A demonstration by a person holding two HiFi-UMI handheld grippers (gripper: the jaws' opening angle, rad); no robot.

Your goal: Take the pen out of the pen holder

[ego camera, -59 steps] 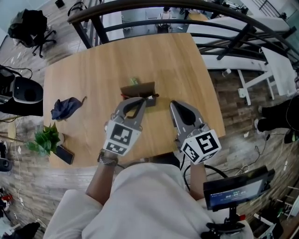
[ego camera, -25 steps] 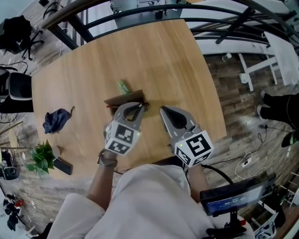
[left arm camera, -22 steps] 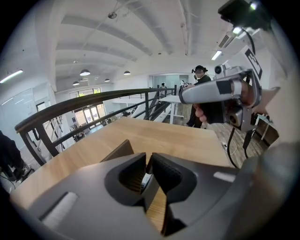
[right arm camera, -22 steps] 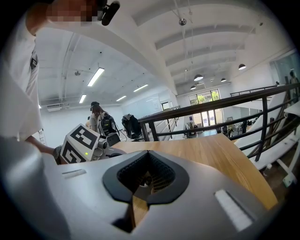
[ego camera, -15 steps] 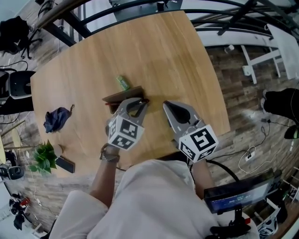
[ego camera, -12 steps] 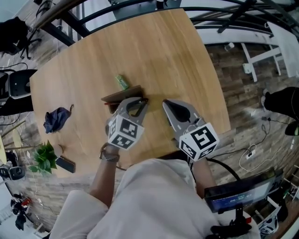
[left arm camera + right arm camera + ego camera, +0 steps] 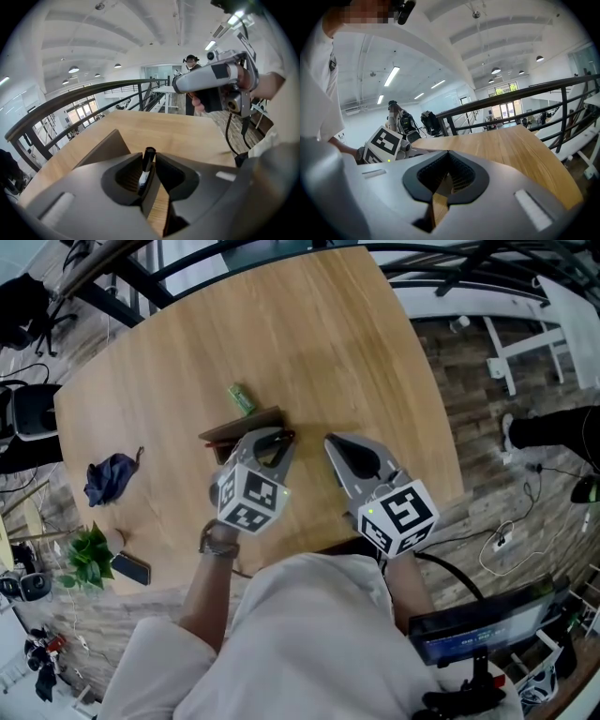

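Pen (image 7: 144, 174) stands near upright at the right end of the pen holder (image 7: 242, 425), pinched between the jaws of the left tool (image 7: 149, 158), so withdrawal likely runs upward along its axis; the right tool (image 7: 446, 155), jaws together and empty, hangs just right.

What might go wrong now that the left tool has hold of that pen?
1. The left gripper's jaws pinch the slim pen just below its top, so it could slip or swivel when lifted.
2. Nothing steadies the pen holder: the right gripper hangs shut, apart from it, so the holder might drag or tip.
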